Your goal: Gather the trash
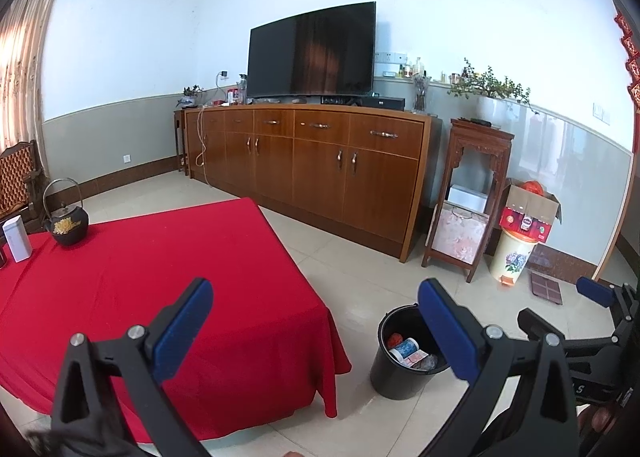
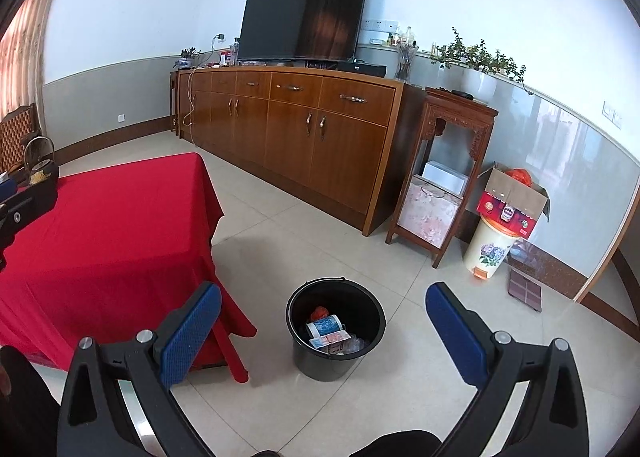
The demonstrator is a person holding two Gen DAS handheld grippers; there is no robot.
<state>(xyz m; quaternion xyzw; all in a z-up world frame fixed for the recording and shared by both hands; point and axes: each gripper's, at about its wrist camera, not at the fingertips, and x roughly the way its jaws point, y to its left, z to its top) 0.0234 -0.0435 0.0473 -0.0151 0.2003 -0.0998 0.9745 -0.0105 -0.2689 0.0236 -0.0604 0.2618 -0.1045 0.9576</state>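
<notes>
Both the left tongs [image 1: 316, 309] and right tongs [image 2: 324, 313] hang wide and empty. The trash [image 2: 330, 333] lies in the bucket [image 2: 298, 353] beside the table [image 1: 168, 253]. I'd scan the cloth before reaching again.

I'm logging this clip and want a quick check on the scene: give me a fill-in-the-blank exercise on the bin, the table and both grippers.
1. The black bin stands on the ____ beside the table.
2. The cloth over the table is ____.
3. The left gripper and the right gripper are both ____ and hold nothing.
4. The teapot on the table is ____ in colour.

Missing words: floor; red; open; black
</notes>
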